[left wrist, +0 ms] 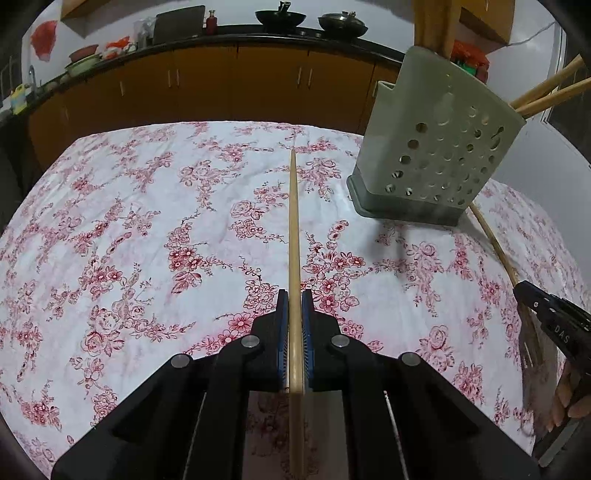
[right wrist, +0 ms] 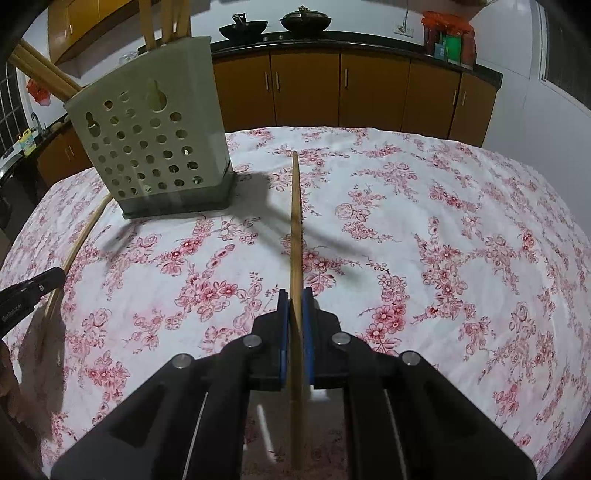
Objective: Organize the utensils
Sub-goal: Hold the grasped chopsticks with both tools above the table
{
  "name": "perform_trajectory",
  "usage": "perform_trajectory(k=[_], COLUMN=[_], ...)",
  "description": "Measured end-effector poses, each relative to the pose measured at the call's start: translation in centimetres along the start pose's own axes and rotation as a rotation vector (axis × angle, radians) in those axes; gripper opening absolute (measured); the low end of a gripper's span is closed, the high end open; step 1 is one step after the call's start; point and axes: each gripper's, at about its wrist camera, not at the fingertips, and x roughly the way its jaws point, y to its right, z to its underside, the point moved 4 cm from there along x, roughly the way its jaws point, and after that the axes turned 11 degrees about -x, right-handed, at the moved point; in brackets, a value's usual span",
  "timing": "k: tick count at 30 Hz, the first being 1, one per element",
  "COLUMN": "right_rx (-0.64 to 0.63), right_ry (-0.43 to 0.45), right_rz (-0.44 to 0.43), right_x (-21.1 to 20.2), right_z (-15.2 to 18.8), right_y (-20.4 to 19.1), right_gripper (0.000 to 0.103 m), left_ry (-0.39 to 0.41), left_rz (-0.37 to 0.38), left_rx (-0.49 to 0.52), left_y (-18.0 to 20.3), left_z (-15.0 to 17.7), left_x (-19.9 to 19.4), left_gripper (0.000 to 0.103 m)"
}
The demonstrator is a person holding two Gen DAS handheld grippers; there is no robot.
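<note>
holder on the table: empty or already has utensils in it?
Not empty. Wooden handles stick out of the perforated holder.

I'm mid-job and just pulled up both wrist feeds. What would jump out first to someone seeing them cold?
Each feed is split down the middle by a long wooden utensil handle: the left tongs are shut on one wooden stick, the right tongs on another. Next comes the green perforated utensil holder standing on the red-flowered tablecloth, with wooden handles already sticking out of its top. It sits between the two tongs.
</note>
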Motion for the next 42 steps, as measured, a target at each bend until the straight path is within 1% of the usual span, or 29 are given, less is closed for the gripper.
perform_trajectory(k=[42], right_rx=[0.021], right_ry=[0.002], right_rz=[-0.018], right_x=[0.13], right_z=[-0.06], right_y=[0.07], right_gripper=[0.01], left_ry=[-0.002], left_rz=[0.002], left_rx=[-0.006], left_y=[0.01], left_z=[-0.04], left_x=[-0.1], left_gripper=[0.009])
